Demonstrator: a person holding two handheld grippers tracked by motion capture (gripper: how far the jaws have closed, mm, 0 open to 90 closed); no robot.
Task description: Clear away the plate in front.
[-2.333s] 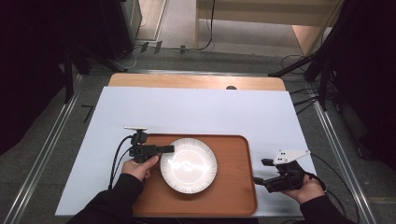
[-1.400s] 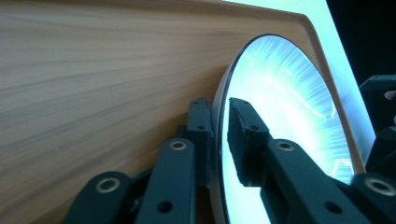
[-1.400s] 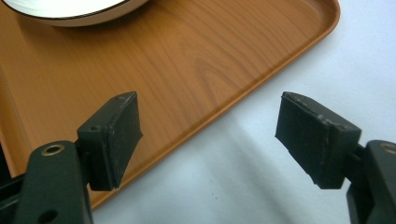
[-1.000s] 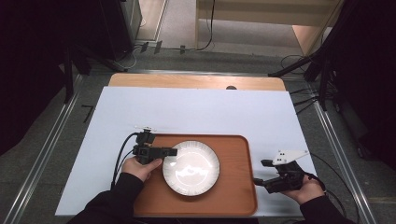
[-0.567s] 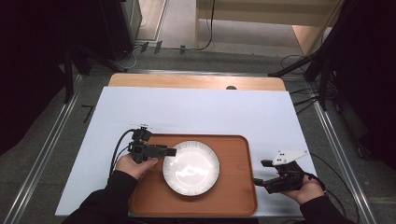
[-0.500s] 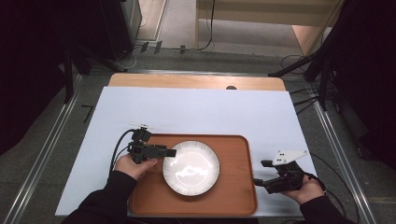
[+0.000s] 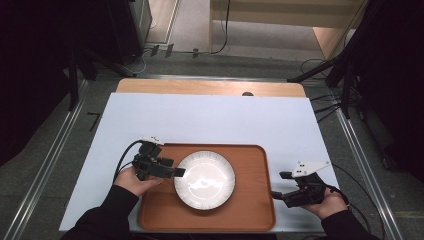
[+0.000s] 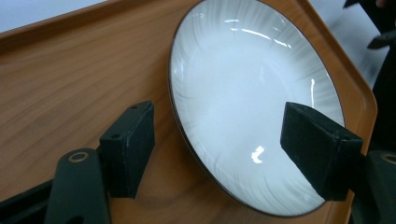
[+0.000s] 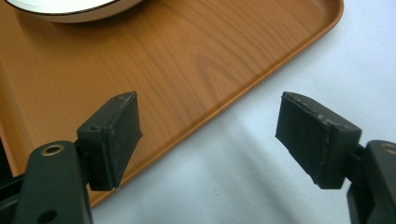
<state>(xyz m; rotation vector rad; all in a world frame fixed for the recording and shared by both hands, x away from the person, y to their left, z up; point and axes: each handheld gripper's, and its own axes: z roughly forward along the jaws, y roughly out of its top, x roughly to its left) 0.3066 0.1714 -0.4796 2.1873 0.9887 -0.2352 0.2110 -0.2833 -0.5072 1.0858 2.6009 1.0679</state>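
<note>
Two grippers, high view: left gripper (image 7: 179,172) at the left rim of a round white ribbed plate (image 7: 204,179), which lies on a brown wooden tray (image 7: 250,200) on the white-covered desk (image 7: 210,120); right gripper (image 7: 276,194) at the tray's right edge.
Left gripper view: fingers (image 8: 128,147) spread apart, straddling the plate's (image 8: 252,93) near rim, one over tray wood (image 8: 60,93), one over the plate.
Right gripper view: fingers (image 9: 112,137) released, straddling the tray's (image 9: 187,60) edge, grasping nothing.

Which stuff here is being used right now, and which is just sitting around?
In use:
left gripper, jaws open astride the plate's rim
white plate
wooden tray

Just around:
right gripper, open at the tray's edge
white table cover
</note>
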